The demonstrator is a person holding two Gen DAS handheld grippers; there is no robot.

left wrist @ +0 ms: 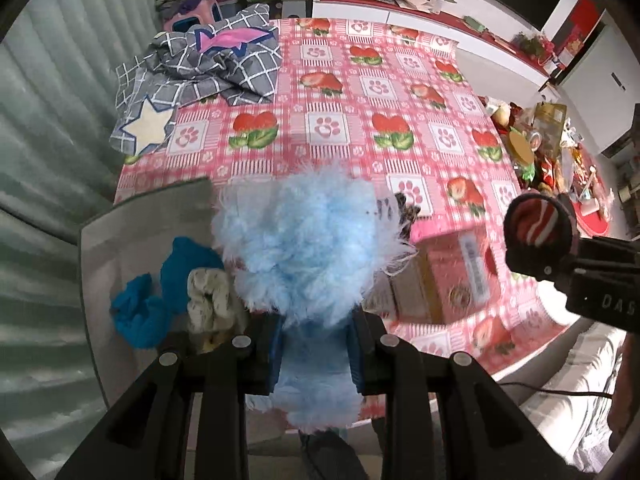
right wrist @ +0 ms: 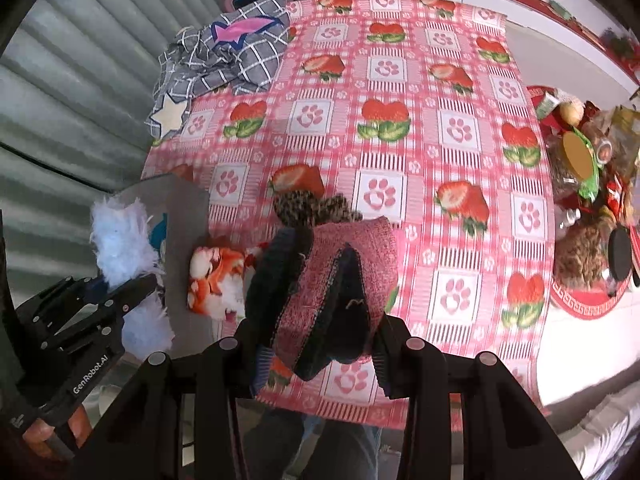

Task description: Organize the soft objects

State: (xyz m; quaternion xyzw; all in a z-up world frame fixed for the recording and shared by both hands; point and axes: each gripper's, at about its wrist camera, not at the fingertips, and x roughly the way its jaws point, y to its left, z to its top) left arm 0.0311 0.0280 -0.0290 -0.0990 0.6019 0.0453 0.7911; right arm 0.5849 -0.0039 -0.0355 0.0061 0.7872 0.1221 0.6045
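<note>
My left gripper point(left wrist: 316, 344) is shut on a fluffy light-blue sock point(left wrist: 304, 256) and holds it over the near left of the table, beside a grey bin point(left wrist: 132, 232) with blue socks point(left wrist: 140, 316) and a cream speckled sock point(left wrist: 208, 296) in it. My right gripper point(right wrist: 320, 344) is shut on a pink and navy knitted sock point(right wrist: 336, 288) above the table's near edge. A leopard-print sock point(right wrist: 312, 208) lies just beyond it. An orange and white fluffy sock point(right wrist: 216, 280) lies against the grey bin point(right wrist: 184, 240). The left gripper point(right wrist: 120, 300) with the blue sock point(right wrist: 120, 248) shows at the left of the right wrist view.
A pink strawberry-pattern tablecloth point(left wrist: 360, 120) covers the table. A grey checked cloth point(left wrist: 200, 72) is heaped at the far left corner. A pink cardboard box point(left wrist: 452, 276) sits near the front. A cluttered small table point(right wrist: 592, 200) stands to the right. A corrugated wall point(right wrist: 80, 80) runs along the left.
</note>
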